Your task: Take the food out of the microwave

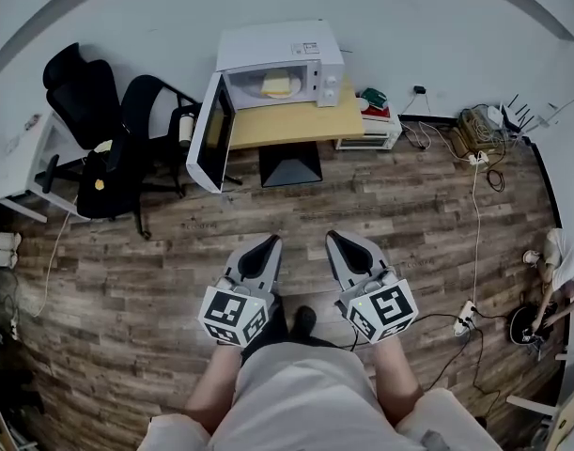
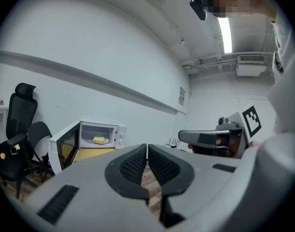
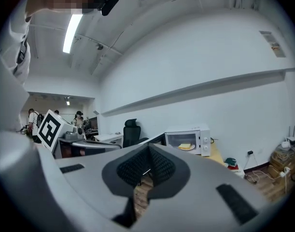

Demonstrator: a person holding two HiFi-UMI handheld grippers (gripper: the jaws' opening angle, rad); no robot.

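A white microwave stands on a low wooden table against the far wall, its door swung wide open to the left. Inside it lies yellow food on a plate, also seen as the food in the left gripper view and the food in the right gripper view. My left gripper and right gripper are held side by side above the wood floor, well short of the table. Both are shut with nothing between the jaws.
Two black office chairs stand left of the open door, beside a white desk. A stack of items sits right of the table. Cables and a power strip run along the floor on the right.
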